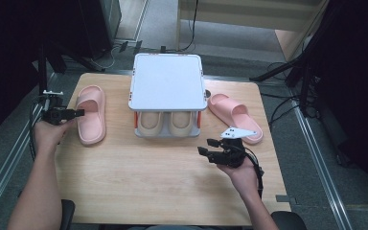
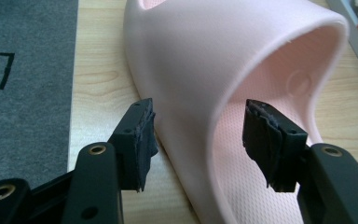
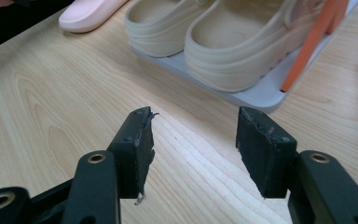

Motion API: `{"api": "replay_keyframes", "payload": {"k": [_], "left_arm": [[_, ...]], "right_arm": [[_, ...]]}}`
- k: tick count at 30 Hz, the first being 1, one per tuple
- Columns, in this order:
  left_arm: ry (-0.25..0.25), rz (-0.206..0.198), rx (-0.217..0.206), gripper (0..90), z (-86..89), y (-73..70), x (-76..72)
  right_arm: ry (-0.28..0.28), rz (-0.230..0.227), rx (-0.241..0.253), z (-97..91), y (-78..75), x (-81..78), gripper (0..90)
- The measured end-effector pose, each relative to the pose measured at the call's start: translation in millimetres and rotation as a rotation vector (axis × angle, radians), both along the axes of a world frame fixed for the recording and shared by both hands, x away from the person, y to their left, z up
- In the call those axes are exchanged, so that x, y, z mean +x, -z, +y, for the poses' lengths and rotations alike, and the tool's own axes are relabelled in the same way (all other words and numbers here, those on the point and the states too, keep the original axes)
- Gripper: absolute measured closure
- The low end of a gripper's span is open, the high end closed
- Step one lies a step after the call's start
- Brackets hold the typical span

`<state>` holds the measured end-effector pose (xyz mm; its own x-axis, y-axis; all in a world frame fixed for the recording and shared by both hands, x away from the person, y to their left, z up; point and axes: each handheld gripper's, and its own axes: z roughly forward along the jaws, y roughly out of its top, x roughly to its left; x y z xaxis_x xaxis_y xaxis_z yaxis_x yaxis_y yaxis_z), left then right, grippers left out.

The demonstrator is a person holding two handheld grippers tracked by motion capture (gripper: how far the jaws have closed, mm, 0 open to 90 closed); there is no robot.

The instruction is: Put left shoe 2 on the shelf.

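Note:
A pink slipper [image 1: 92, 115] lies on the left of the wooden table [image 1: 163, 187], toe toward the front. My left gripper [image 1: 79, 113] comes at it from the left edge and stands open. In the left gripper view the slipper's [image 2: 214, 56] strap and side wall sit between the jaws of that gripper [image 2: 198, 116]; one pad is at the outer wall, the other inside over the footbed. My right gripper [image 1: 207, 146] hovers open over bare wood at the front right, nothing between the jaws [image 3: 193, 121]. A second pink slipper [image 1: 235, 116] lies right of the rack.
A white two-level shoe rack [image 1: 167, 81] with orange posts [image 3: 314, 42] stands at the table's middle back. A pair of beige clogs [image 1: 167, 123] sits on its lower shelf, also close ahead of the right gripper [image 3: 233, 51]. Grey floor borders the table's left edge [image 2: 28, 93].

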<state>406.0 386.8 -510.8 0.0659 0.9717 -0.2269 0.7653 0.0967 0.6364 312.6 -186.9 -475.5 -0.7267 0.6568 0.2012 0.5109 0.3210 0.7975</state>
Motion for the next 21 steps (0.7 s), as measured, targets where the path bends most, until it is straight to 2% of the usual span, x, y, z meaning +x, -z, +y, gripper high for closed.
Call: {"api": "replay_keyframes", "payload": {"k": [11, 13, 16, 21], "left_arm": [[-0.024, -0.005, 0.024, 50.1, -1.3, 10.4, 13.9], [-0.026, -0.011, 0.021, 54.5, 1.2, 10.6, 14.7], [-0.040, -0.022, 0.038, 57.9, -0.2, 10.7, 14.6], [-0.061, -0.014, 0.056, 69.2, 0.3, 7.5, 13.4]], "right_arm": [[0.041, 0.003, -0.002, -10.4, 1.5, -6.8, 46.7], [0.044, 0.001, -0.005, -10.9, 1.6, -7.7, 46.7], [0.049, 0.004, -0.007, -11.5, 1.4, -7.9, 46.7], [0.043, 0.003, -0.010, -9.2, 2.5, -6.9, 46.6]]}}
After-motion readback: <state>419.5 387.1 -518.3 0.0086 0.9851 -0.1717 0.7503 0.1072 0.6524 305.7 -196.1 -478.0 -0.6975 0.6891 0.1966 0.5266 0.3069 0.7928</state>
